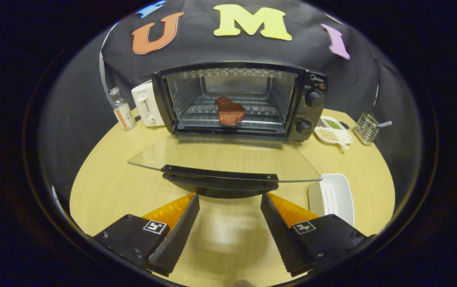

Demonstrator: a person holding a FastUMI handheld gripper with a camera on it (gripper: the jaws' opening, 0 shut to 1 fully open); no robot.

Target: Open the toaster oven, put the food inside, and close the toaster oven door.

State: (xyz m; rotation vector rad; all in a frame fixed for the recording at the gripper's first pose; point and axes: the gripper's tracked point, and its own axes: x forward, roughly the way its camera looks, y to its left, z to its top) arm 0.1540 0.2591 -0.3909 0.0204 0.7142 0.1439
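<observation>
With the food (230,111) already lying on the wire rack (228,109) inside the toaster oven (239,99), what seems left of the task is to shut the door. The glass door (224,157) hangs fully down, roughly level above the table (108,175), and its dark handle (219,181) runs along the near edge, facing the tongs (229,197).

The tongs stand wide open and hold nothing; the two fingertips sit just short of the handle, one toward each end of it, with bare table between them. That spread looks deliberate: from this low approach the fingers could slip under the handle and lift, or close on it, so the door swings up toward the oven mouth. Which of the two is intended cannot be told.

The piece of meat lies near the front middle of the rack, apparently clear of the door's path, so closing should not catch it.

A white dish (332,197) rests on the table just beside the right finger and under the door's right corner; it is near enough that a wide sideways move might nudge it. A white toaster (146,103) and a small bottle (121,108) stand left of the oven, and a divided snack tray (334,130) and a wire holder (365,127) lie to its right, well apart from the work.
</observation>
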